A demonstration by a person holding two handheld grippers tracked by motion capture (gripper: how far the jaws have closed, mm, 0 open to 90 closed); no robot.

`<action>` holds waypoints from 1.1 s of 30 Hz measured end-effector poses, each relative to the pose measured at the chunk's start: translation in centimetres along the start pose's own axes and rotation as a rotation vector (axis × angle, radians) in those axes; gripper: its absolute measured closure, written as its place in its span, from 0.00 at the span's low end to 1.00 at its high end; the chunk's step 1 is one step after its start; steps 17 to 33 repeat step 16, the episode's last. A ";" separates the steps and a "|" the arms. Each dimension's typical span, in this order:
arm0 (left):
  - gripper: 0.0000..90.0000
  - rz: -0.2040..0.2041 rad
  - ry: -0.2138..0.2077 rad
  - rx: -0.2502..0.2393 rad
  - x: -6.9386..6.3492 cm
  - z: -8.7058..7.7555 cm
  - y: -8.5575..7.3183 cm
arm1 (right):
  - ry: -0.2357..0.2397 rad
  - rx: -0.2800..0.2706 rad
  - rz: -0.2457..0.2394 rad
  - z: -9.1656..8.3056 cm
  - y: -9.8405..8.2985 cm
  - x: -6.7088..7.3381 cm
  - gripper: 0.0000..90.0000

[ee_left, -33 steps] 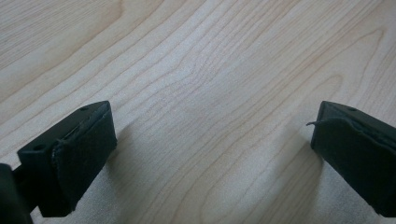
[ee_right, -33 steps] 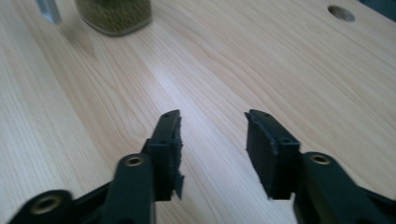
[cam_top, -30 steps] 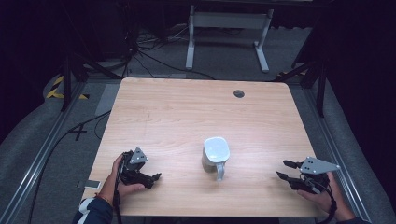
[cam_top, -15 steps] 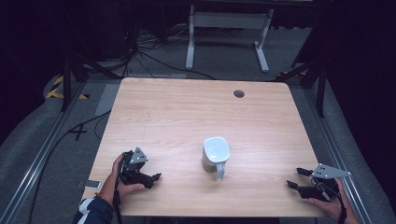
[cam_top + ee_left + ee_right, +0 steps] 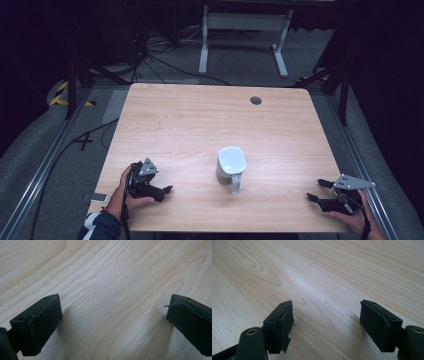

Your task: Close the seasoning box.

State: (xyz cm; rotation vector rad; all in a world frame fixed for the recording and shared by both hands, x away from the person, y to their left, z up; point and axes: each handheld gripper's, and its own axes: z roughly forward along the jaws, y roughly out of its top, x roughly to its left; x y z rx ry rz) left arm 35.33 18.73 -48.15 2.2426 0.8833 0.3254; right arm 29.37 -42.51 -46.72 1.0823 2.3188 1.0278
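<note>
Mug [image 5: 231,163], one, two grippers, spread fingers

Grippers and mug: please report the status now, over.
Left gripper open, empty, near table edge. Right gripper open, empty, at right edge. White mug between them, upside down, untouched. Nothing in the way.

Bare counter [image 5: 190,125] is seen on every side of one obstacle, a white pitcher [image 5: 231,165], set mid-front between the left hand-held gripper [image 5: 162,190] and the right hand-held gripper [image 5: 316,190].
</note>
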 end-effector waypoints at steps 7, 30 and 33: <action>0.00 0.001 0.001 -0.003 0.0 0.0 0.0 | 0.000 -0.001 0.000 0.0 0.0 0.0 0.30; 0.00 0.001 0.003 -0.003 0.0 0.0 0.0 | 0.000 -0.001 0.000 0.0 0.0 0.0 0.30; 0.00 0.001 0.003 -0.003 0.0 0.0 0.0 | 0.000 -0.001 0.000 0.0 0.0 0.0 0.30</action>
